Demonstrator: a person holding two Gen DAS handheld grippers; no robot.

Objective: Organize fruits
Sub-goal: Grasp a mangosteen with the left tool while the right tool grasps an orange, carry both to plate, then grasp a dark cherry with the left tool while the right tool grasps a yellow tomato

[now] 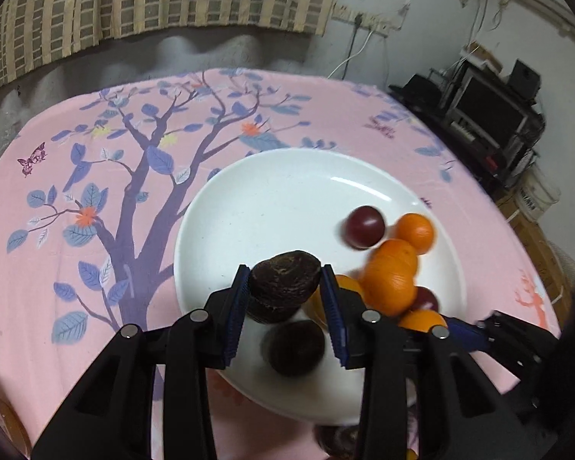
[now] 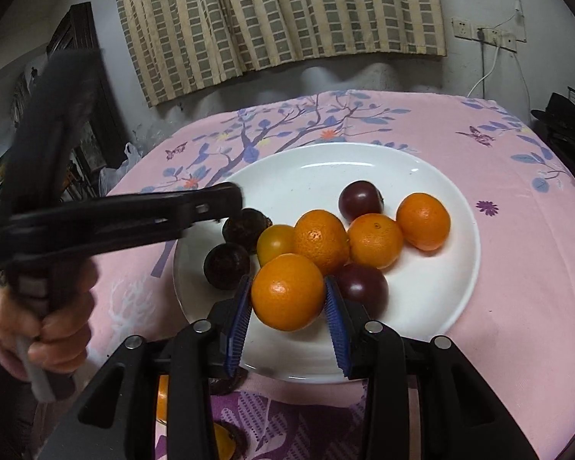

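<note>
A white plate (image 1: 272,199) (image 2: 433,306) on the pink cloth holds several oranges (image 2: 423,220), two purple plums (image 2: 360,199) and a dark brown fruit (image 1: 293,347). My left gripper (image 1: 285,272) is shut on a second dark brown fruit (image 1: 283,281) over the plate's near left part. In the right wrist view the left gripper (image 2: 230,195) is a blurred black bar above that fruit (image 2: 245,228). My right gripper (image 2: 287,281) stands open around an orange (image 2: 287,291) on the plate's front. Its pads sit just off the orange's sides. Its blue finger (image 1: 464,331) shows at the plate's right edge.
The pink tree-print tablecloth (image 1: 96,161) covers a round table. Off the plate, by the near edge, lie another orange (image 2: 163,398) and a dark fruit (image 2: 226,385). A hand (image 2: 46,329) grips the left tool's handle. A dark shelf with electronics (image 1: 490,115) stands far right.
</note>
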